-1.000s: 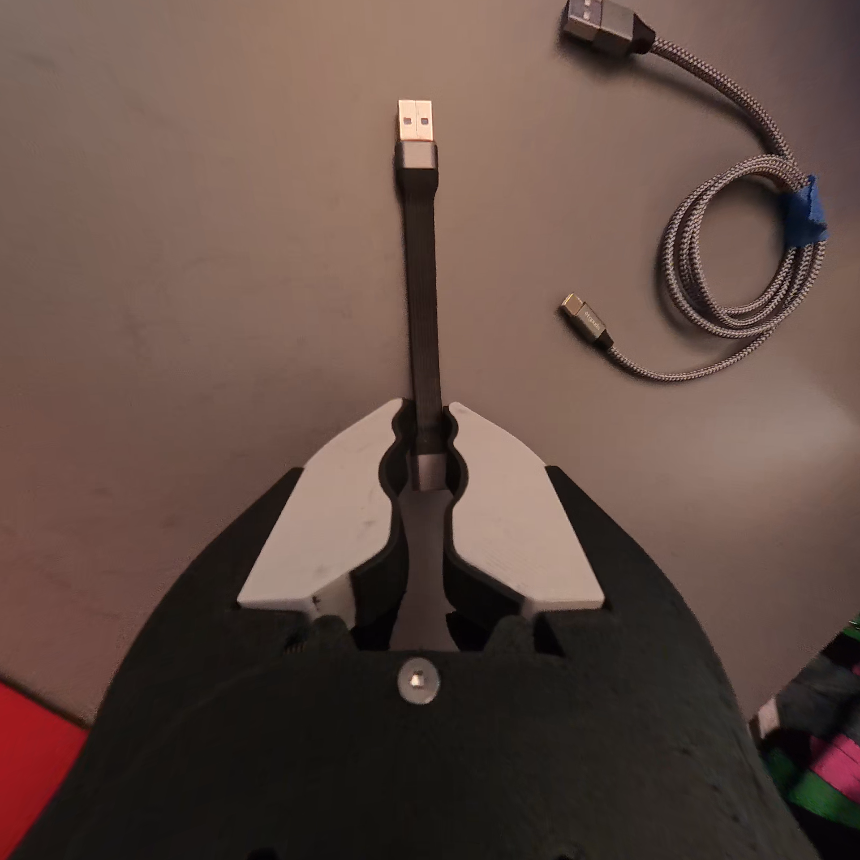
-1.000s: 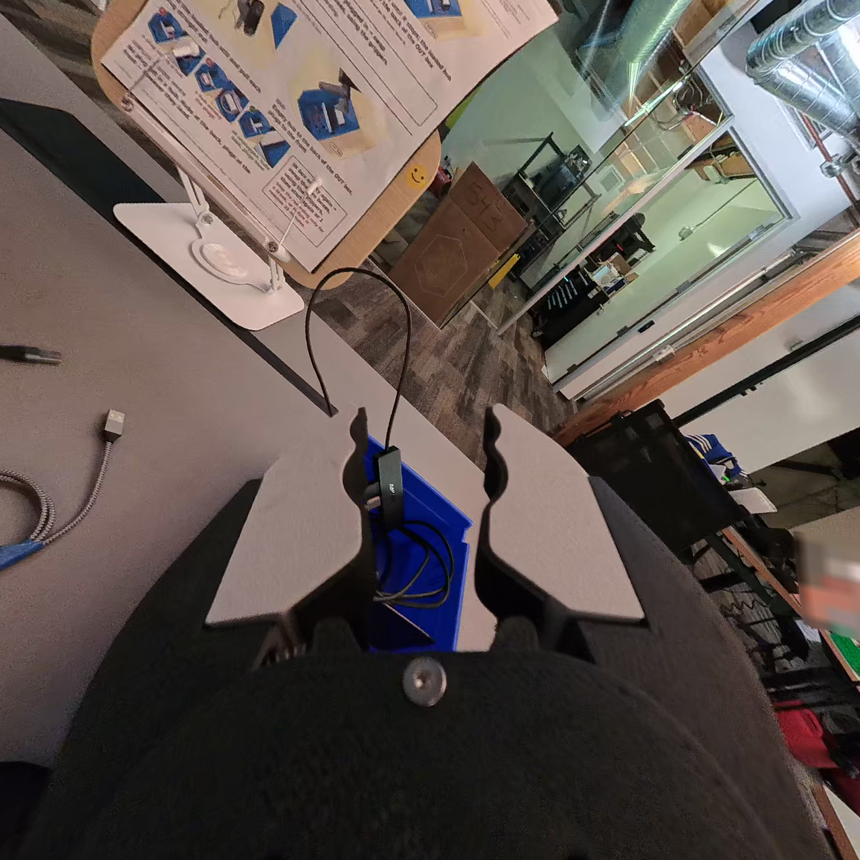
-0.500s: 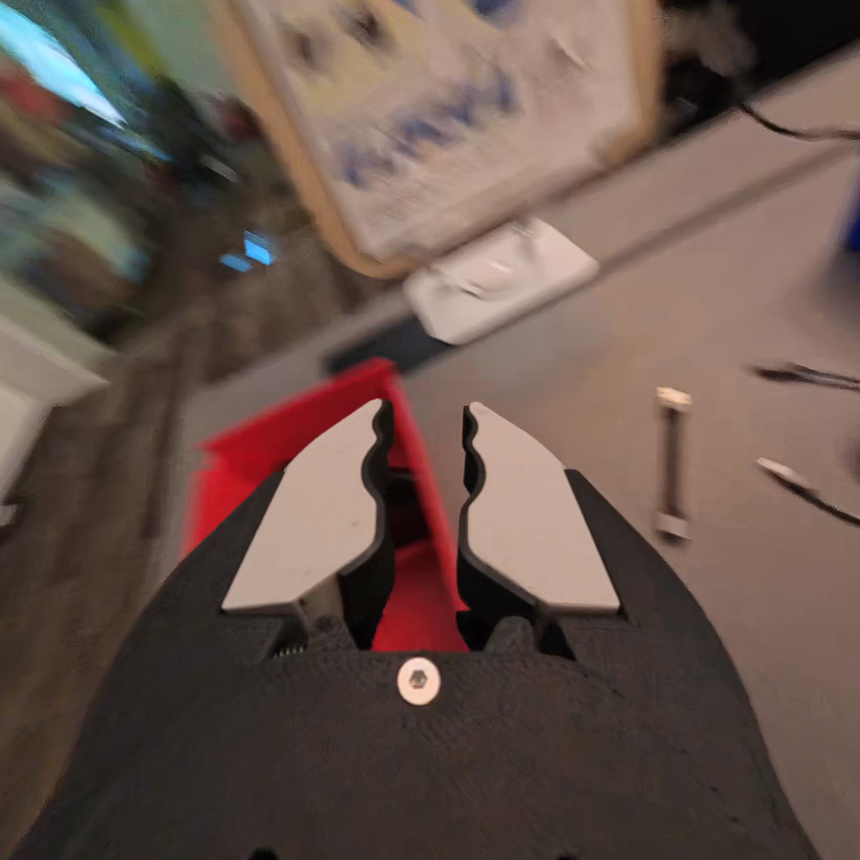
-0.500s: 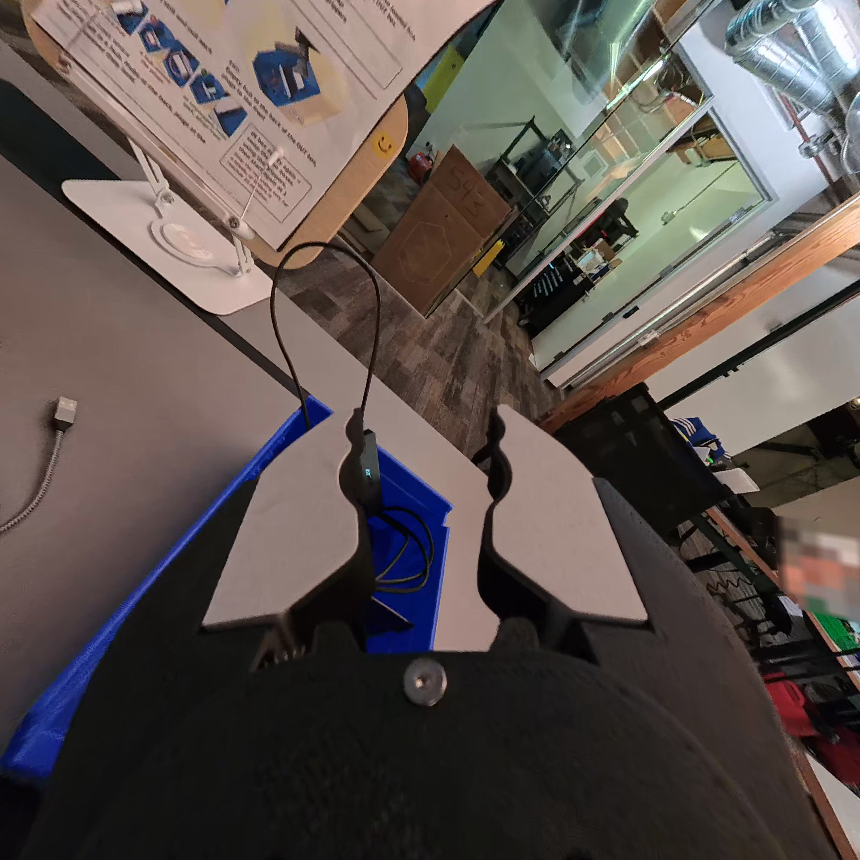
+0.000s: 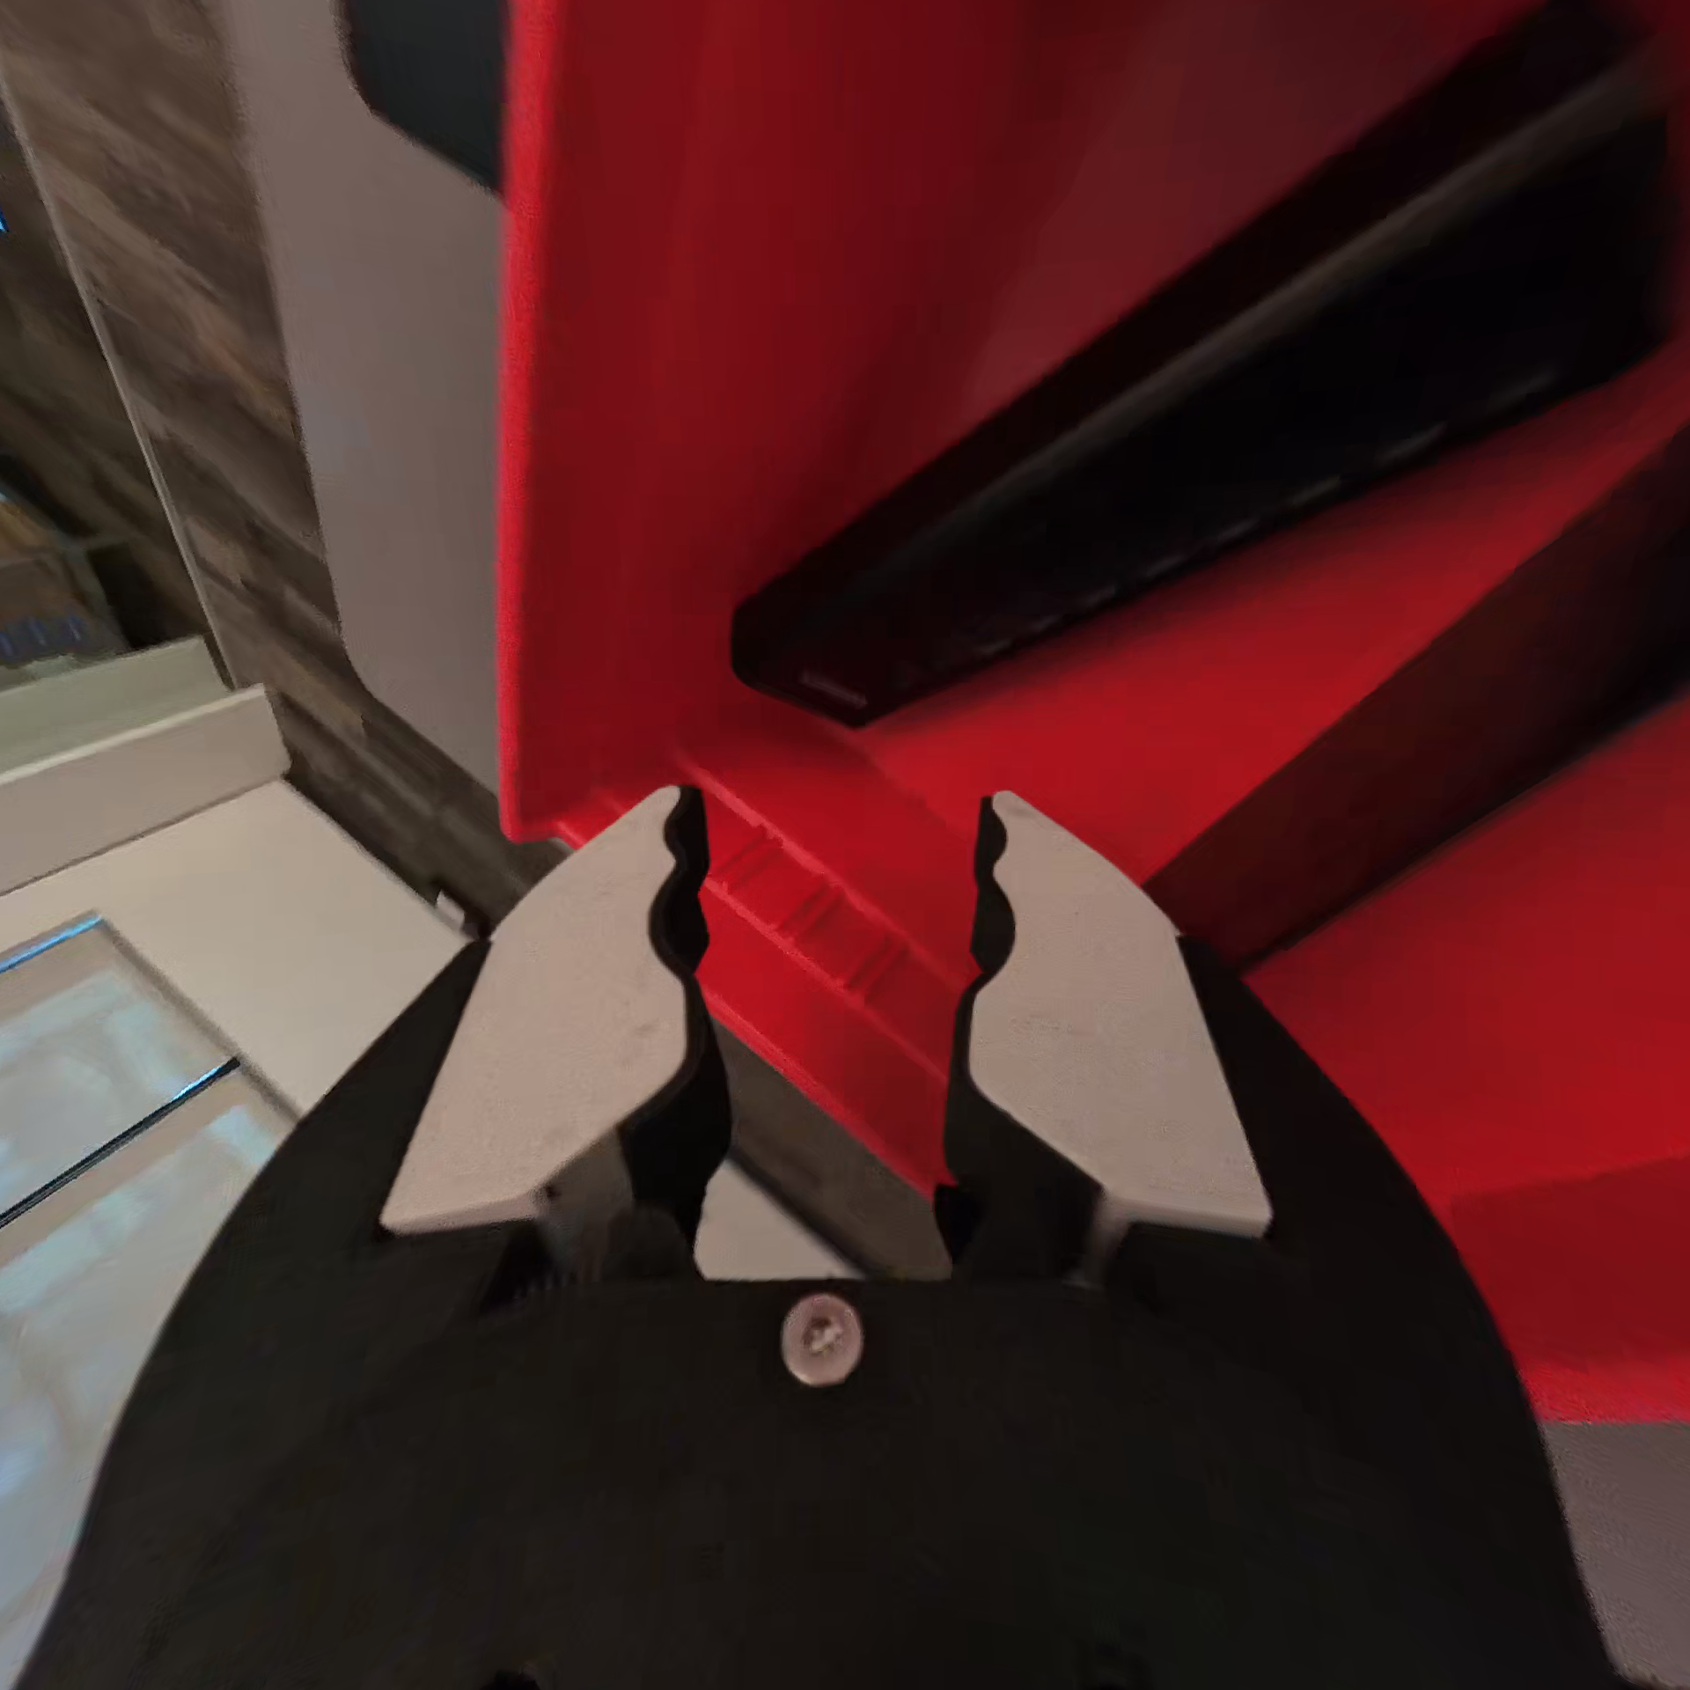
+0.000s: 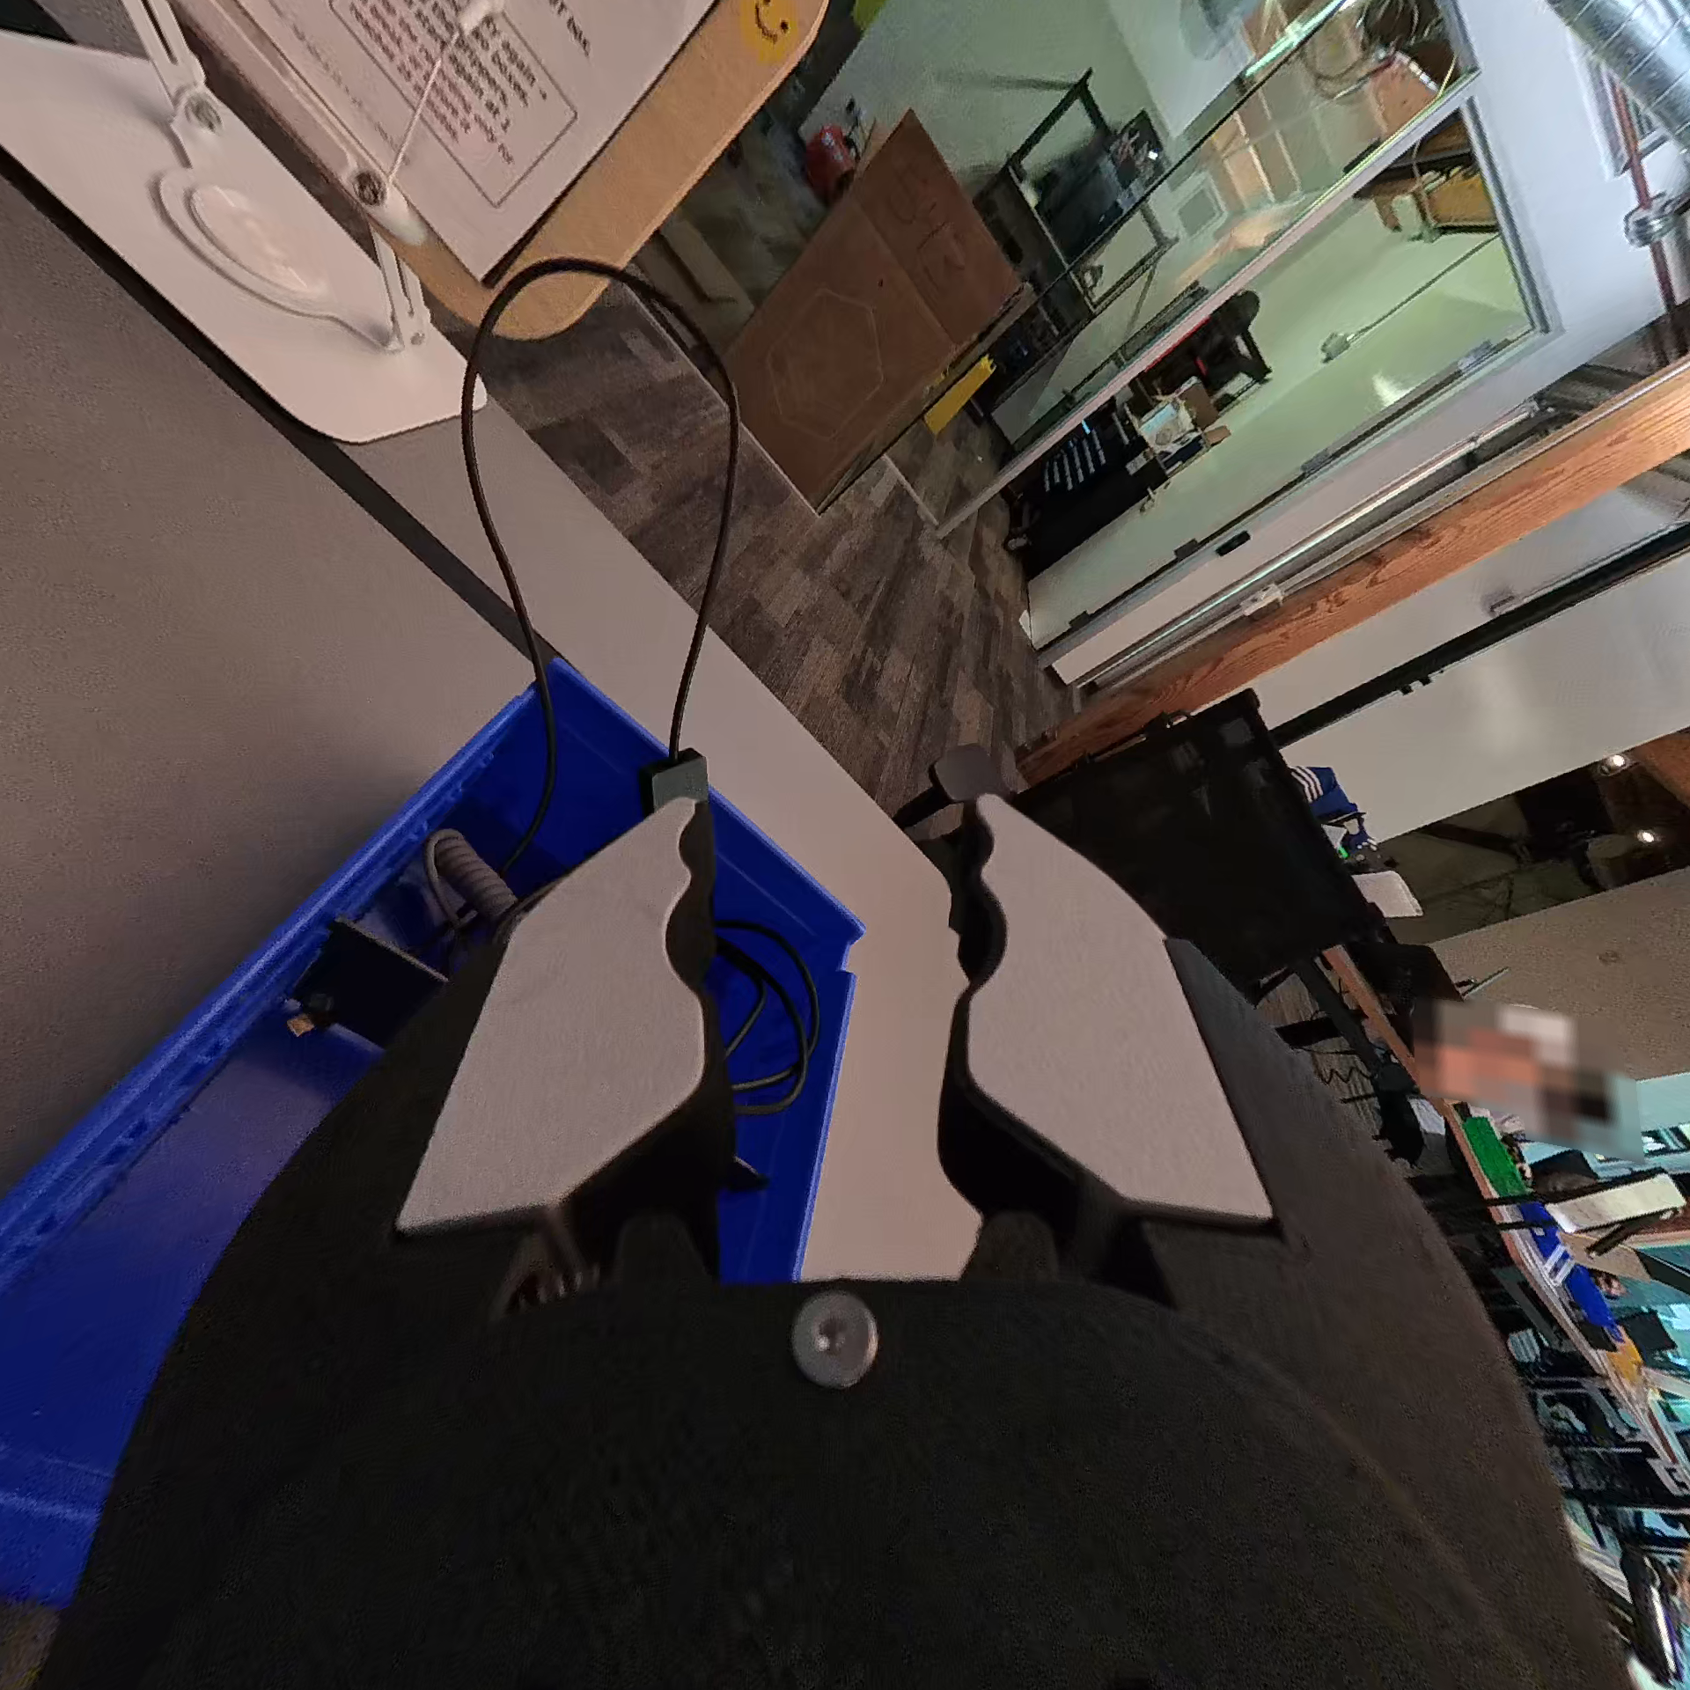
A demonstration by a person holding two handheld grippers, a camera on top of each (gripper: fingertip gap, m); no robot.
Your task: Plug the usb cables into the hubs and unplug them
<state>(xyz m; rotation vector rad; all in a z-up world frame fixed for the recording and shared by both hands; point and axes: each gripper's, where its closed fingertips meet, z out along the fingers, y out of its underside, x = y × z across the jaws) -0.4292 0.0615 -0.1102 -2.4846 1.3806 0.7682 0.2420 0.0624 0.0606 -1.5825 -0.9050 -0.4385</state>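
In the left wrist view my left gripper [image 5: 837, 823] is open and empty, its tips just over the near rim of a red bin [image 5: 640, 457]. A long black hub [image 5: 1189, 439] lies in that bin, ahead of the tips and apart from them. In the right wrist view my right gripper [image 6: 837, 823] is open and holds nothing, above the far end of a blue bin [image 6: 229, 997]. A thin black cable [image 6: 494, 512] loops up out of the blue bin. Its small dark plug block [image 6: 674, 779] shows just past my left fingertip, outside the jaws.
The blue bin also holds a grey coiled cable [image 6: 466, 878] and a black boxy part [image 6: 366, 978]. A white stand [image 6: 274, 302] with an instruction board stands at the table's far edge. A black chair [image 6: 1189, 850] is beyond the table. The floor [image 5: 183, 366] lies left of the red bin. The gap from one gripper's tips to the other's is roughly 70 cm. My left tips are roughly 7 cm from the long black hub [image 5: 1189, 439].
My left gripper let go of the short black USB cable on the table, swung over to the red bin and opened wide. My right gripper moved closer over the blue bin, still open.
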